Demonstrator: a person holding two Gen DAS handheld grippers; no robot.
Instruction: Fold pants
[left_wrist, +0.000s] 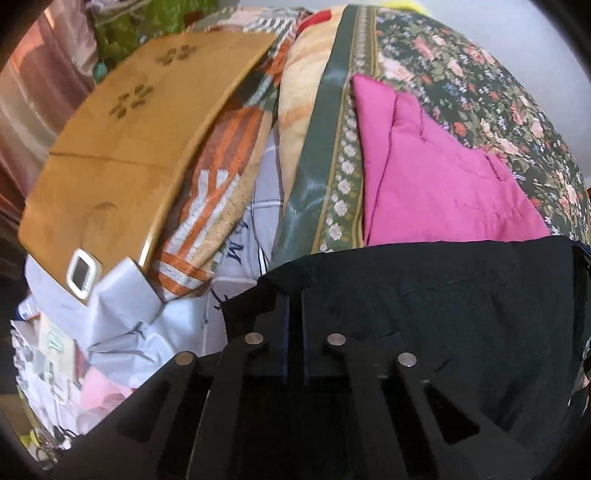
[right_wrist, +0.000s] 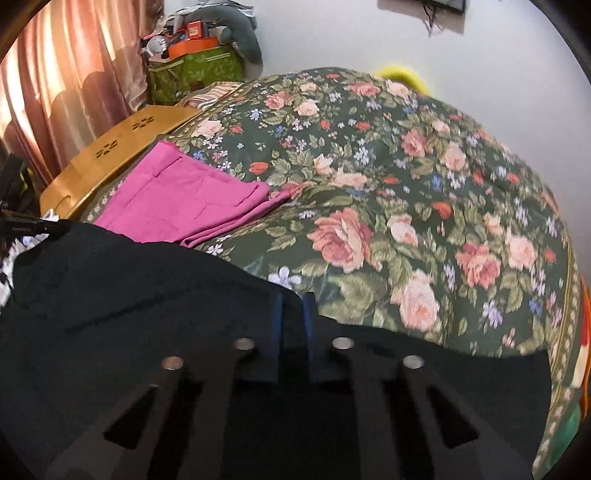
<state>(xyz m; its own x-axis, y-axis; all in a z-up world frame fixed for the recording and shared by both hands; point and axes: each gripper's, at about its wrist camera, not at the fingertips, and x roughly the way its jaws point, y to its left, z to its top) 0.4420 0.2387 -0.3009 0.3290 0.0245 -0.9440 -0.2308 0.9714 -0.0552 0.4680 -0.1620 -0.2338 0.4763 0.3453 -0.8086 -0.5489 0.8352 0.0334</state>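
black pants (left_wrist: 424, 295) | top edge clamped by left hand-held gripper (left_wrist: 294, 295) and right hand-held gripper (right_wrist: 297, 302) | floral bedspread (right_wrist: 406, 177) beyond

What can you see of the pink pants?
The pink pants look already folded: a flat, roughly rectangular stack of matte woven fabric, with seams, a pocket line and layered edges showing. They lie on the floral quilt, near its bordered edge beside the wooden tray. The black pants cover their near edge. Neither gripper touches them.

Floral bedspread (right_wrist: 369, 184), wooden tray (left_wrist: 110, 155), curtain (right_wrist: 66, 74).
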